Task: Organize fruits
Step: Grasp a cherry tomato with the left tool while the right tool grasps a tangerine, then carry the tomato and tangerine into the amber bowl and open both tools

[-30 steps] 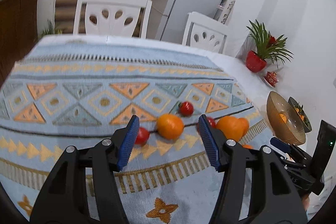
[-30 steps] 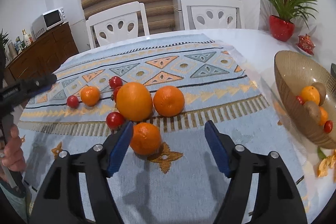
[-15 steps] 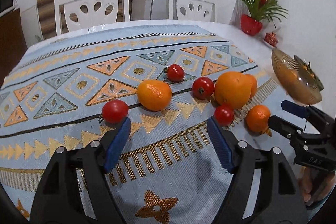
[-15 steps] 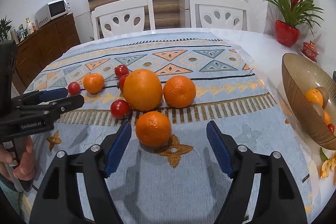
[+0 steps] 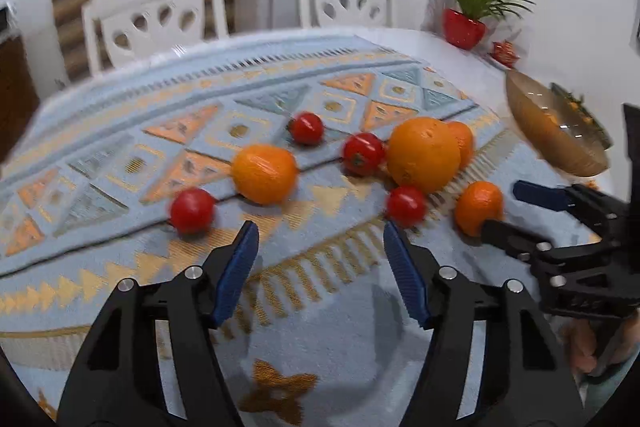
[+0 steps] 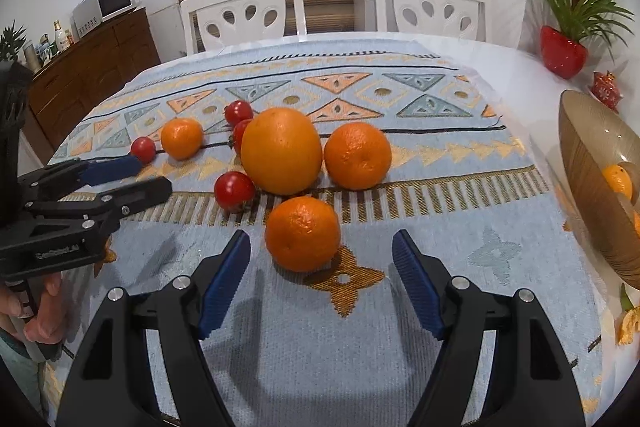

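Patterned tablecloth (image 6: 400, 367) under scattered fruit (image 6: 281, 151)

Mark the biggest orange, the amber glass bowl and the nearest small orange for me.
Biggest orange (image 6: 281, 151), right wrist view, front face.
Amber glass bowl (image 6: 588, 163), right wrist view, outer wall.
Nearest small orange (image 6: 302, 233), right wrist view, centre.

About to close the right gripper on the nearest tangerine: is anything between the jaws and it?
Nothing visible does. The nearest tangerine lies alone on the cloth just ahead of the open right gripper, slightly toward its left jaw. The closest neighbours, a cherry tomato and the big orange, lie beyond it.
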